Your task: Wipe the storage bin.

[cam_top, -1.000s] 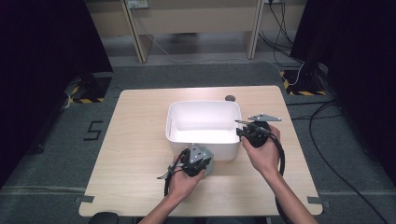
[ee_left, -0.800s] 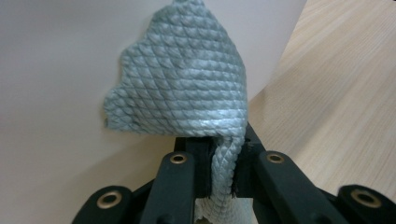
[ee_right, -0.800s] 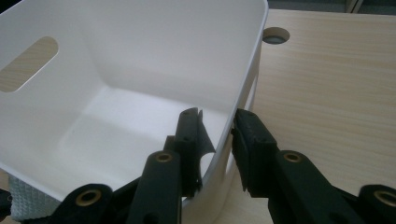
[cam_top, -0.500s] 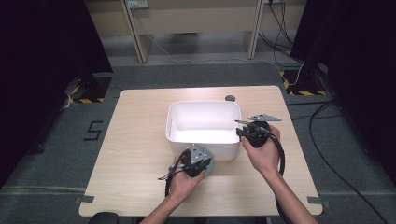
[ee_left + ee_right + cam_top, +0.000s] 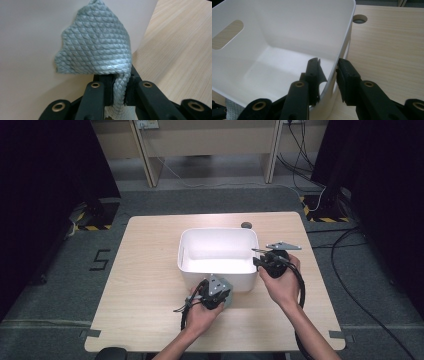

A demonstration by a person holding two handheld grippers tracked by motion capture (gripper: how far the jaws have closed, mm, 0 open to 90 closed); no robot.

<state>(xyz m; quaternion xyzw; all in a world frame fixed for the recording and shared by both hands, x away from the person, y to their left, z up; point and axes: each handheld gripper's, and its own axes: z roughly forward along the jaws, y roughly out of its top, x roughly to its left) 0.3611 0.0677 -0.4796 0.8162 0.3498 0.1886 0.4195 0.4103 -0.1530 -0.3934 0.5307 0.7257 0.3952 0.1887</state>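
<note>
A white plastic bin (image 5: 217, 231) stands in the middle of the wooden table (image 5: 145, 270). My left gripper (image 5: 219, 283) is at the bin's near wall, shut on a grey quilted cloth (image 5: 97, 47). In the left gripper view the cloth lies flat against the white outer wall (image 5: 30, 37), near its right corner. My right gripper (image 5: 256, 262) straddles the bin's right wall, one jaw inside and one outside. In the right gripper view the jaws (image 5: 328, 67) stand closed on that wall (image 5: 287, 25). The bin's inside looks bare.
A round cable hole (image 5: 245, 225) lies in the table just behind the bin and shows as the cable hole (image 5: 360, 19) past the bin's corner. Bare tabletop spreads left and right of the bin. Cables trail on the floor at the right.
</note>
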